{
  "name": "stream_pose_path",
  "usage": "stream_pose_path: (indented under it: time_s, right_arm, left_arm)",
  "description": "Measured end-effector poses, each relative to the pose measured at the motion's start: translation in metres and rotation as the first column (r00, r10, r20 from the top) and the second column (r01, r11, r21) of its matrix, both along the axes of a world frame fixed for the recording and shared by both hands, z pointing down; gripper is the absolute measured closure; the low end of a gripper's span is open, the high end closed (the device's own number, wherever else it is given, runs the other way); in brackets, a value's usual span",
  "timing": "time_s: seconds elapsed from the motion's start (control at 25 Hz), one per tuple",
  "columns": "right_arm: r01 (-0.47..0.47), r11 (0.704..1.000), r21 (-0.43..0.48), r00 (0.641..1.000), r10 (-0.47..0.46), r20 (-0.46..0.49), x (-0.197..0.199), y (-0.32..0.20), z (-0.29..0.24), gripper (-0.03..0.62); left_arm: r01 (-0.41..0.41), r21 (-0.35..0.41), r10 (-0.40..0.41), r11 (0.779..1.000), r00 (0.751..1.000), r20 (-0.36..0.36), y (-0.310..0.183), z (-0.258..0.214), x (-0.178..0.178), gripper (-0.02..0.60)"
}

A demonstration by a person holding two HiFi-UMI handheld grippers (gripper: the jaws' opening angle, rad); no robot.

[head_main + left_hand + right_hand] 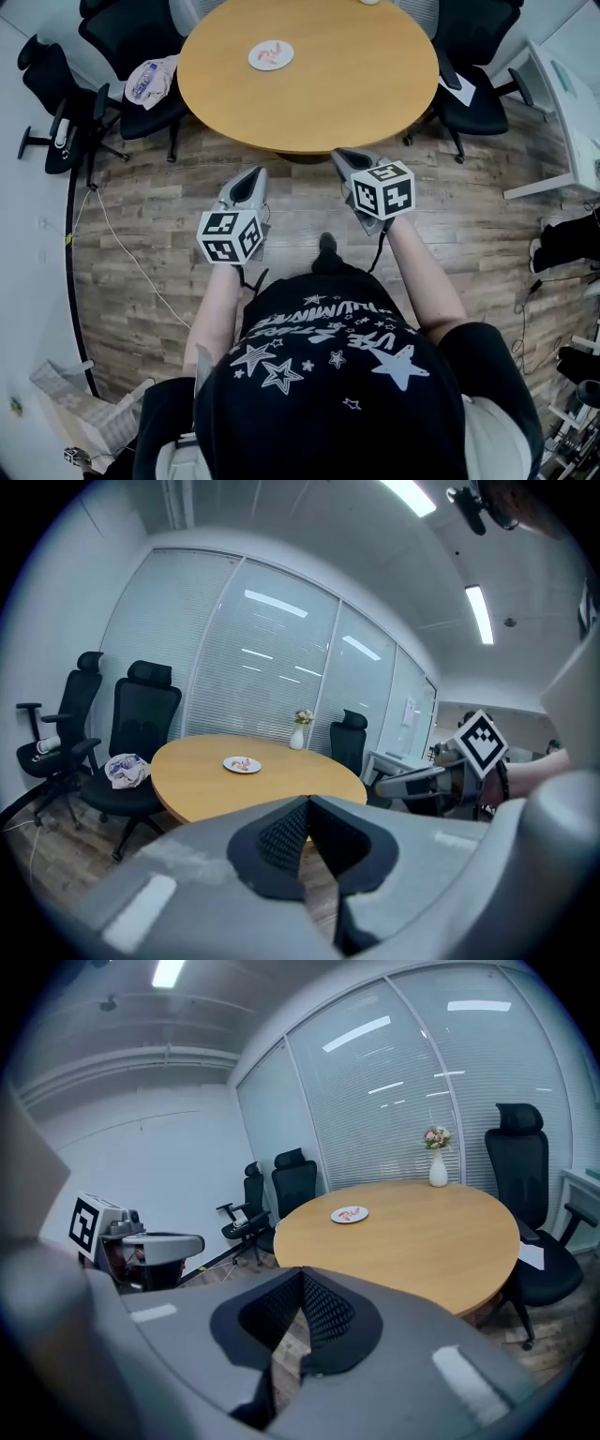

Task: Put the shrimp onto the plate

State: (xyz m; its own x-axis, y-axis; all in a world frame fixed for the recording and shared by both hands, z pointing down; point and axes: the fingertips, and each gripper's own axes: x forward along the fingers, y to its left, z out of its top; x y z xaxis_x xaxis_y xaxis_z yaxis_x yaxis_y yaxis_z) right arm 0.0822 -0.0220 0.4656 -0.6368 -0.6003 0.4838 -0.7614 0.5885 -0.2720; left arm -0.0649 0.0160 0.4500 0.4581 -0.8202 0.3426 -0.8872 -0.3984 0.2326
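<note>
Both closed, empty: left gripper, right gripper, short of round wooden table; pink shrimp seemingly already on white plate.

No text could be read with certainty; white lettering on the black shirt was seen upside down, illegible.

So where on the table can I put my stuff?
Most of the round table is bare: its near half and right side. Only the plate, far left, and a vase at the far edge take room.
</note>
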Motion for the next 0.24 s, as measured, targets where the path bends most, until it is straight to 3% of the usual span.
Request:
stream_pose_path:
  time_s: [0.24]
  right_arm:
    - [-0.013, 1.000, -0.004, 1.000, 0.013, -0.007, -0.001, 0.031, -0.001, 0.592]
  left_arm:
    - [-0.017, -0.001, 0.017, 1.000, 1.000, -0.006, 0.028, 0.000, 0.001, 0.580]
